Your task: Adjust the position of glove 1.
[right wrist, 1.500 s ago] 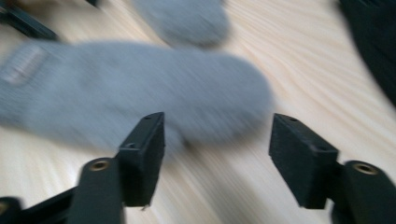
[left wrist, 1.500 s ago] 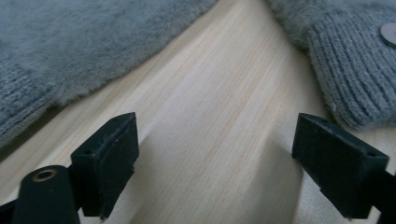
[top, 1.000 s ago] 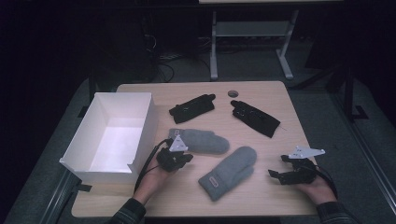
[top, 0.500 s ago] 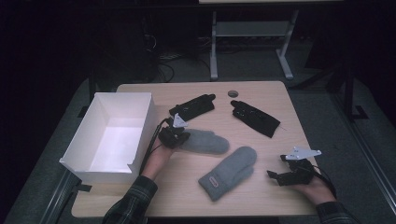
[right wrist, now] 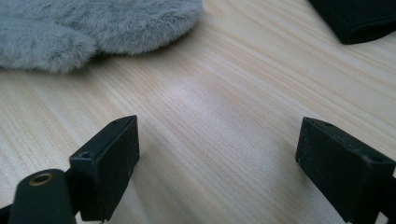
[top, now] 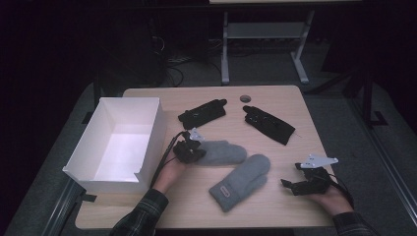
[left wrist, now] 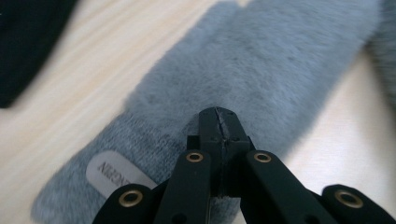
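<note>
Although two grey mittens lie on the table, the left gripper, at centre-left of the high view, is at the cuff end of the upper mitten, and its jaws are pressed together; in the left gripper view the closed tips sit over the knit cuff beside its white label, apparently pinching a fold of fabric, though the pinch itself is hidden by the jaws. This mitten's long axis runs across the frame, cuff toward the left, rounded tip toward the right, so the gripper has it by the end nearest the white box, which stands open at the left of the frame, just beside that hand. My judgement is that a drag or lift toward the left would carry the mitten cuff-first to the box. The right gripper, at lower right, rests with jaws wide apart over bare wood, holding nothing; it lies nearer the second mitten, angled across the lower centre. Two black gloves lie higher up.
</note>
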Motion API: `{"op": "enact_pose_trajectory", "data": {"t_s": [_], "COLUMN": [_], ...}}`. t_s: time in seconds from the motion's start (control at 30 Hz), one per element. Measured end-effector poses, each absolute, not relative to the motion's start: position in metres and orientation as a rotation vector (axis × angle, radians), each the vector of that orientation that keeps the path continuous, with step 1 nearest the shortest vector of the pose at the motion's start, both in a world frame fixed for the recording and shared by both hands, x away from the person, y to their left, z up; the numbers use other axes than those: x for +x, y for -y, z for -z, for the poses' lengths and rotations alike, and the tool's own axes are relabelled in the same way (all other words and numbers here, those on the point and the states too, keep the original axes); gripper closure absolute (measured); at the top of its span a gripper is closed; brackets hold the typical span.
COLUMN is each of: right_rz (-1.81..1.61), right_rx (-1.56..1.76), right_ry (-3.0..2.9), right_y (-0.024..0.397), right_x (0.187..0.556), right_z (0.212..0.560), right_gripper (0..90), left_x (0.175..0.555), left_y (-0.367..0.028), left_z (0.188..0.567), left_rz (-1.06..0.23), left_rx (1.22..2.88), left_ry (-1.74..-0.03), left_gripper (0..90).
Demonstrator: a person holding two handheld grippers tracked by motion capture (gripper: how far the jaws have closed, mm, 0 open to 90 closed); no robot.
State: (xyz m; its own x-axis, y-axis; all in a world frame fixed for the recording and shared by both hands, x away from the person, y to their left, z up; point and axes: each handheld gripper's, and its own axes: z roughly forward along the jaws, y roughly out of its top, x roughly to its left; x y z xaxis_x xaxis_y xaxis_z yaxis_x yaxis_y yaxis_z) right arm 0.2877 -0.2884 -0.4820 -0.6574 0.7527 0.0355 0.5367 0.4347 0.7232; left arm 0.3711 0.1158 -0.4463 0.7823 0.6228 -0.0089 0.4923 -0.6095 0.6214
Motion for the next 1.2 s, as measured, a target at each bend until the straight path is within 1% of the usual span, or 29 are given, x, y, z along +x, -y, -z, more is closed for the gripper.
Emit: {"op": "enact_pose_trajectory", "data": {"t_s": [0.2, 0.43, 0.6, 0.7, 0.8, 0.83, 0.93, 1.07, 1.2], "right_rz": [-1.050, -1.050, -1.050, -1.049, -1.054, -1.054, -1.054, -1.054, -1.054], "right_rx": [1.111, 1.111, 1.112, 1.111, 1.116, 1.115, 1.116, 1.116, 1.116], "right_ry": [-2.399, -2.399, -2.399, -2.400, -2.398, -2.399, -2.399, -2.399, -2.399], "right_y": [0.288, 0.288, 0.288, 0.288, 0.288, 0.288, 0.288, 0.288, 0.288], "right_x": [0.288, 0.288, 0.288, 0.288, 0.288, 0.288, 0.288, 0.288, 0.288], "right_z": [0.482, 0.482, 0.482, 0.482, 0.482, 0.482, 0.482, 0.482, 0.482], "right_gripper": [13.2, 13.2, 13.2, 13.1, 13.1, 13.2, 13.2, 13.2, 13.1], "left_x": [0.358, 0.349, 0.358, 0.374, 0.391, 0.395, 0.407, 0.413, 0.416], "left_y": [-0.100, -0.084, -0.087, -0.094, -0.098, -0.099, -0.100, -0.095, -0.087], "left_z": [0.443, 0.443, 0.432, 0.427, 0.427, 0.428, 0.433, 0.438, 0.447], "left_rz": [-0.226, -0.164, -0.196, -0.222, -0.212, -0.210, -0.141, -0.103, -0.074], "left_rx": [2.381, 2.374, 2.349, 2.312, 2.285, 2.278, 2.243, 2.278, 2.332], "left_ry": [-0.757, -0.694, -0.700, -0.738, -0.756, -0.759, -0.773, -0.743, -0.730], "left_gripper": [89.7, 89.6, 88.8, 83.6, 72.5, 70.9, 65.1, 61.0, 63.0]}}
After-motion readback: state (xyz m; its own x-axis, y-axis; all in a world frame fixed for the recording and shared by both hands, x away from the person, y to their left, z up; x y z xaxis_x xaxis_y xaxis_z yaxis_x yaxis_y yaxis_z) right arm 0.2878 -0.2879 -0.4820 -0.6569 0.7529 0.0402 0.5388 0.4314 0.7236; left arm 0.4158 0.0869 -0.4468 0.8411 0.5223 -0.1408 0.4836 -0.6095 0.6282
